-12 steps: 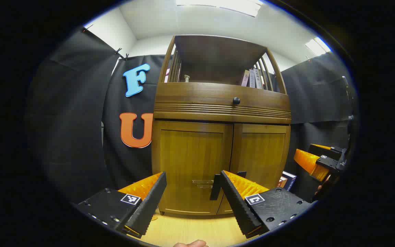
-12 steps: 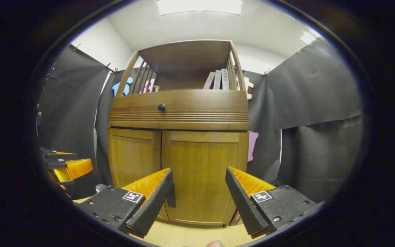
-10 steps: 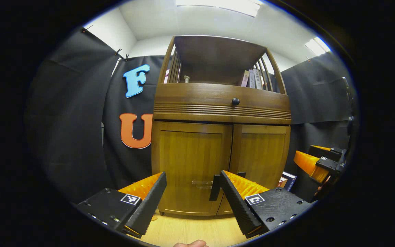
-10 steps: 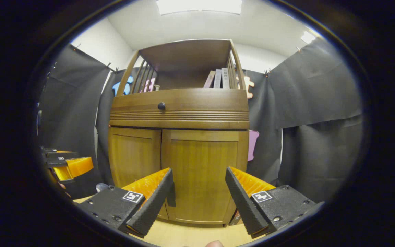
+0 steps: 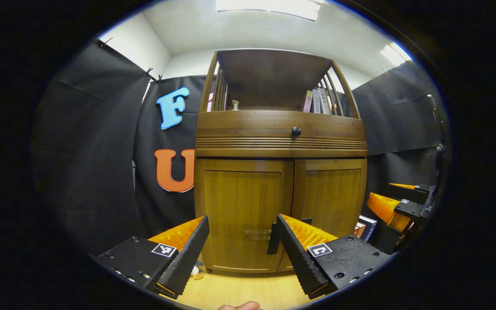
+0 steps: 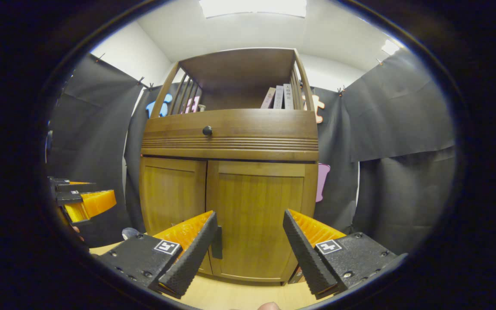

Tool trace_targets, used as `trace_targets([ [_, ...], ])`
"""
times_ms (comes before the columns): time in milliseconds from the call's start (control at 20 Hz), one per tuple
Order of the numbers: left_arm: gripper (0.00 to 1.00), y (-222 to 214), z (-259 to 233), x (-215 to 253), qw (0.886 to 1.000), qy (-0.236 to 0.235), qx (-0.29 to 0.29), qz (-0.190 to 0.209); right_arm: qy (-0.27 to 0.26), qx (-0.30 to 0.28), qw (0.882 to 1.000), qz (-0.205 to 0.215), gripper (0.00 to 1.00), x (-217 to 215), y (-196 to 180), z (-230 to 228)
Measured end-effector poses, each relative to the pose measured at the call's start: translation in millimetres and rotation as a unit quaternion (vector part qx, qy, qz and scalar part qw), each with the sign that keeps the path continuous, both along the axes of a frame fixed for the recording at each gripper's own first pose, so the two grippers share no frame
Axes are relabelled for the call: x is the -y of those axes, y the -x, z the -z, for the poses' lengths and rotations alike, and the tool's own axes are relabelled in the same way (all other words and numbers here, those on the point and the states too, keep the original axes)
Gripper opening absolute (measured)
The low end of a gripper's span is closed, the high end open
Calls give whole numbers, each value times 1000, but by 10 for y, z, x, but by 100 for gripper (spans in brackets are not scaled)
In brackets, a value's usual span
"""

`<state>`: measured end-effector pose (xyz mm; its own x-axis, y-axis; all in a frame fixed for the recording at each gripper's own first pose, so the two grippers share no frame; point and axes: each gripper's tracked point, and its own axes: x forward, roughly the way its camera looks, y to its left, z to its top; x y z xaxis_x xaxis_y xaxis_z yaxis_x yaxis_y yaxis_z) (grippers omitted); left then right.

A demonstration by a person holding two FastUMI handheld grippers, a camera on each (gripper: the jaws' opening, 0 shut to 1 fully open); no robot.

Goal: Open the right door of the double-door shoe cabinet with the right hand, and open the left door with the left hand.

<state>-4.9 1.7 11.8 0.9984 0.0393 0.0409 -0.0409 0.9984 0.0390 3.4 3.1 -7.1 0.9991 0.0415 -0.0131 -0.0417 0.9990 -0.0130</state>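
Observation:
The wooden shoe cabinet stands straight ahead with both doors closed. In the left gripper view, the left door (image 5: 243, 202) is in front of my open left gripper (image 5: 242, 219), and its dark vertical handle (image 5: 272, 239) shows just beside the right finger. The right door (image 5: 332, 193) lies further right, and my right gripper (image 5: 396, 211) hovers beyond it. In the right gripper view, my right gripper (image 6: 249, 214) is open in front of the right door (image 6: 261, 206), whose handle (image 6: 218, 242) sits by the left finger. The left gripper (image 6: 86, 204) shows at the far left. Neither gripper touches the cabinet.
Above the doors is a drawer with a black knob (image 5: 296, 131), and over that an open shelf with books (image 5: 317, 100). More books (image 5: 362, 228) lean by the cabinet's right foot. Small bits (image 5: 195, 271) lie on the wooden floor (image 5: 239, 292). Black cloth hangs all around.
Both grippers have shifted slightly before the cabinet, which sits a little lower in the left gripper view and a little more to the right in the right one. Doors stay closed, fingers open.

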Motion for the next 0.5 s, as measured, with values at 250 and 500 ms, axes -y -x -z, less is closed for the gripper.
trace_targets([
  [250,94,70,-35,-107,1000,1,5,-13,-6,-9,1000,-16,100,-120,-89,59],
  [500,94,142,-64,-258,999,-1,7,-33,-7,-17,999,-29,99,-274,-201,158],
])
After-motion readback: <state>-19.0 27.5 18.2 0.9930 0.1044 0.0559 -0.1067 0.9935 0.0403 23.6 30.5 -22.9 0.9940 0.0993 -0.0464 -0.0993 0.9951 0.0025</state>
